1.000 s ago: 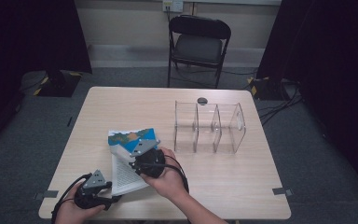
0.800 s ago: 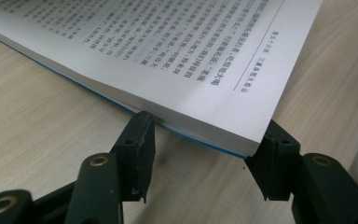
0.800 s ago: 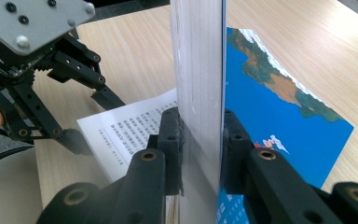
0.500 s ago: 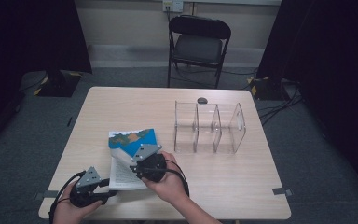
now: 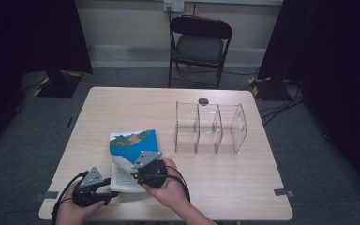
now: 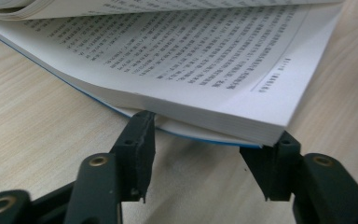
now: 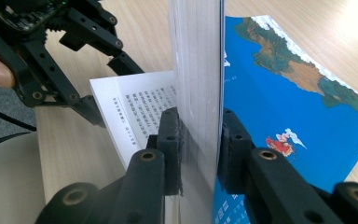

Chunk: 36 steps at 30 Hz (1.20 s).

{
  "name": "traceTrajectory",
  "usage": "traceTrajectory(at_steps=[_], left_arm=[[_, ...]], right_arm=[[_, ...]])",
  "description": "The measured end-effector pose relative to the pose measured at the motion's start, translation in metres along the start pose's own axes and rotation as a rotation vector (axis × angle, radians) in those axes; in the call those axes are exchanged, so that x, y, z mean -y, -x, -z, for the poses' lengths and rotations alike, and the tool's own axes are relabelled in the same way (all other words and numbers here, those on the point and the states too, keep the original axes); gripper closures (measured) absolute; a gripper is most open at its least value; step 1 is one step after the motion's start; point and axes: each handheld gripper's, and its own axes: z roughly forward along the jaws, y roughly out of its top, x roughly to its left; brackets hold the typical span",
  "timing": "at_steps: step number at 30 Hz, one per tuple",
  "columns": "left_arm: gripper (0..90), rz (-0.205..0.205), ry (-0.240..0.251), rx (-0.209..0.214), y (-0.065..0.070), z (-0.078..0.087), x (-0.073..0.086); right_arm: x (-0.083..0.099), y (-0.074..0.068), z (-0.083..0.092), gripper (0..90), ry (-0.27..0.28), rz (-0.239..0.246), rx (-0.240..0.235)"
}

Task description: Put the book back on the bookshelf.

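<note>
Right tool around book pages

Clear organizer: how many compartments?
3. The clear organizer stands on the table's right half, its compartments side by side in a row: left, middle, right. All look empty.

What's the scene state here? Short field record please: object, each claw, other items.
object: open book, blue cover up, on the table
right claw: shut on a lifted stack of the book's front pages and cover
left claw: open, jaws have just been opening, the corner of the book's lower pages above the gap, pads not pressing
other: clear three-bay organizer, folding chair behind the table
</note>
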Motion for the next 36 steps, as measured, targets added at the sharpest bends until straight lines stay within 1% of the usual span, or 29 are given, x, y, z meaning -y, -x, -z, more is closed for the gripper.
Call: traceTrajectory(at_steps=[1, 3, 4, 6, 7, 8, 9, 10, 11, 15, 17, 18, 19, 20, 21, 22, 24, 26, 30, 31, 34, 36], left_arm=[[44.1, -0.003, -0.002, -0.003, 0.0, 0.0, -0.001], [43.6, 0.004, 0.008, -0.006, 0.001, 0.0, -0.002], [43.4, 0.003, 0.007, -0.009, 0.001, 0.0, -0.002], [43.1, -0.01, 0.006, -0.013, 0.0, -0.001, -0.003], [43.0, 0.003, 0.006, -0.008, 0.0, -0.002, -0.003], [42.9, 0.003, 0.003, -0.007, 0.0, -0.002, -0.003], [42.3, 0.012, -0.007, 0.0, -0.001, -0.003, -0.002], [41.2, 0.023, -0.015, 0.008, -0.002, -0.005, -0.002], [40.2, 0.02, -0.01, 0.006, -0.003, -0.006, -0.001], [35.8, 0.005, -0.019, 0.008, -0.004, -0.009, -0.001], [34.7, 0.002, -0.007, 0.007, -0.004, -0.009, -0.001], [34.7, -0.006, -0.005, -0.003, -0.003, -0.008, -0.002], [34.7, -0.019, 0.008, -0.015, -0.002, -0.006, -0.003], [34.8, -0.011, 0.026, -0.012, 0.0, -0.005, -0.005], [35.0, -0.008, 0.036, -0.011, 0.001, -0.004, -0.007], [35.1, -0.018, 0.042, -0.016, 0.002, -0.003, -0.008], [35.1, -0.018, 0.04, -0.017, 0.002, -0.003, -0.008], [35.1, -0.011, 0.043, -0.011, 0.002, -0.003, -0.007], [35.1, -0.006, 0.046, -0.017, 0.001, -0.003, -0.007], [35.1, -0.003, 0.047, -0.016, 0.001, -0.003, -0.007], [35.3, 0.005, 0.035, -0.01, 0.002, -0.003, -0.007], [35.3, 0.003, 0.027, -0.01, 0.002, -0.003, -0.006]], right_arm=[[0.001, -0.001, 0.0, 74.0, -0.005, 0.003, 0.002], [0.003, -0.002, -0.002, 73.8, -0.01, 0.014, 0.001], [0.004, -0.003, -0.003, 73.8, -0.011, 0.011, -0.003], [0.007, -0.003, -0.005, 73.7, -0.013, 0.015, -0.009], [0.008, -0.004, -0.006, 73.6, -0.019, 0.014, -0.006], [0.008, -0.005, -0.006, 73.6, -0.024, 0.017, -0.008], [0.009, -0.005, -0.008, 73.5, -0.023, 0.027, -0.01], [0.01, -0.005, -0.008, 73.5, -0.027, 0.027, -0.012], [0.011, -0.005, -0.009, 73.5, -0.029, 0.027, -0.014], [0.014, -0.006, -0.011, 73.4, -0.028, 0.027, -0.02], [0.015, -0.006, -0.011, 73.4, -0.032, 0.023, -0.019], [0.015, -0.006, -0.011, 73.2, -0.033, 0.024, -0.021], [0.016, -0.006, -0.011, 73.1, -0.029, 0.026, -0.026], [0.017, -0.006, -0.012, 72.9, -0.035, 0.03, -0.029], [0.018, -0.006, -0.013, 72.6, -0.03, 0.03, -0.035], [0.02, -0.006, -0.014, 72.2, -0.036, 0.024, -0.038], [0.022, -0.006, -0.015, 71.7, -0.019, 0.023, -0.046], [0.023, -0.007, -0.015, 71.3, -0.014, 0.02, -0.044], [0.027, -0.008, -0.018, 68.1, -0.001, 0.005, -0.064], [0.028, -0.009, -0.018, 66.8, 0.001, 0.01, -0.067], [0.03, -0.013, -0.021, 62.9, 0.002, 0.008, -0.071], [0.032, -0.014, -0.023, 60.9, 0.006, 0.003, -0.074]])
